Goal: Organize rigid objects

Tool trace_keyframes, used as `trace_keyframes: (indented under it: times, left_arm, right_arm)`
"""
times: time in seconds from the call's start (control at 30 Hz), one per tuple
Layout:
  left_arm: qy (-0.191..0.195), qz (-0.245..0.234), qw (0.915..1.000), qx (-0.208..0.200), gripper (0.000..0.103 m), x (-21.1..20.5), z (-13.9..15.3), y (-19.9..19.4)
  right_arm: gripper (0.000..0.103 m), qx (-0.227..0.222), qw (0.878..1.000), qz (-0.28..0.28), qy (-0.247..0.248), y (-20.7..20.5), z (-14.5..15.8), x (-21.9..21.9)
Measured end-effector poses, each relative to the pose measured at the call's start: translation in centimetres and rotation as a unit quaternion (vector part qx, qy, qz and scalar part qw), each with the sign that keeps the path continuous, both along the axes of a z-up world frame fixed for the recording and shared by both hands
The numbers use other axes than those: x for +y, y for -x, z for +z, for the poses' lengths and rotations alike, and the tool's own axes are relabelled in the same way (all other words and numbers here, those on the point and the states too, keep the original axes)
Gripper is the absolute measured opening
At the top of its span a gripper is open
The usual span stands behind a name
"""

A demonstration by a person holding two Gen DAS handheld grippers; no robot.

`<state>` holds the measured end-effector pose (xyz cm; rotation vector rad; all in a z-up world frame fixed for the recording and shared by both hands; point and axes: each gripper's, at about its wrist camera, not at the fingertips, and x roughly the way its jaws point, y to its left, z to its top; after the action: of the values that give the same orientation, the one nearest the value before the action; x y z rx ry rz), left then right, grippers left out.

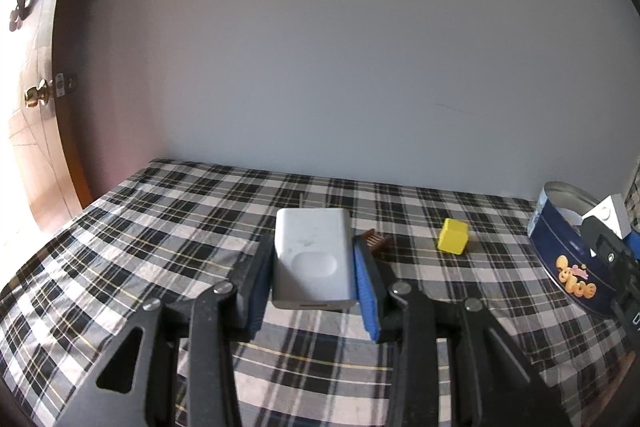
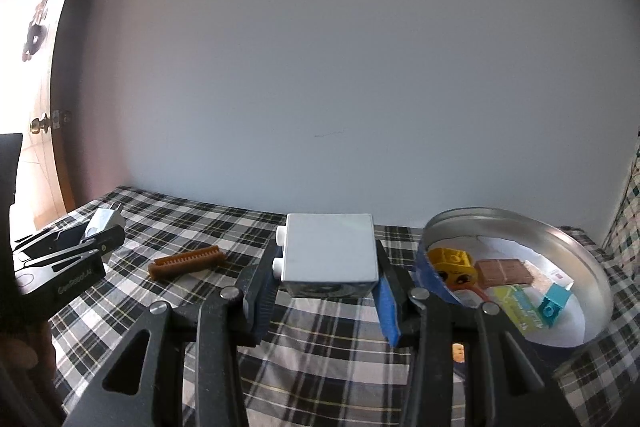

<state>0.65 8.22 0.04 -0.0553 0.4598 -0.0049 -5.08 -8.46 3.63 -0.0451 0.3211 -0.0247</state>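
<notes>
My left gripper is shut on a white power bank, held over the plaid table. A brown comb-like piece lies just behind its right finger; it also shows in the right wrist view. A yellow cube sits on the cloth to the right. My right gripper is shut on a white square block with two pegs, just left of the round blue tin. The tin holds a yellow toy, a brown block, a green card and a teal brick.
The plaid tablecloth runs back to a white wall. A wooden door with a brass knob stands at the left. The tin stands at the table's right side in the left wrist view, with the right gripper beside it.
</notes>
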Motion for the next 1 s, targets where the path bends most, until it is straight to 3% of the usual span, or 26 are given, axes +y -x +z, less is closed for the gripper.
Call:
trace_keyframes:
  times: [1.0]
  left_arm:
    - [-0.013,-0.054,0.9985,0.003,0.037,-8.9,0.1,0.8]
  right_arm:
    - [0.045,-0.029,0.998,-0.043,0.020,2.2,0.8,-6.6]
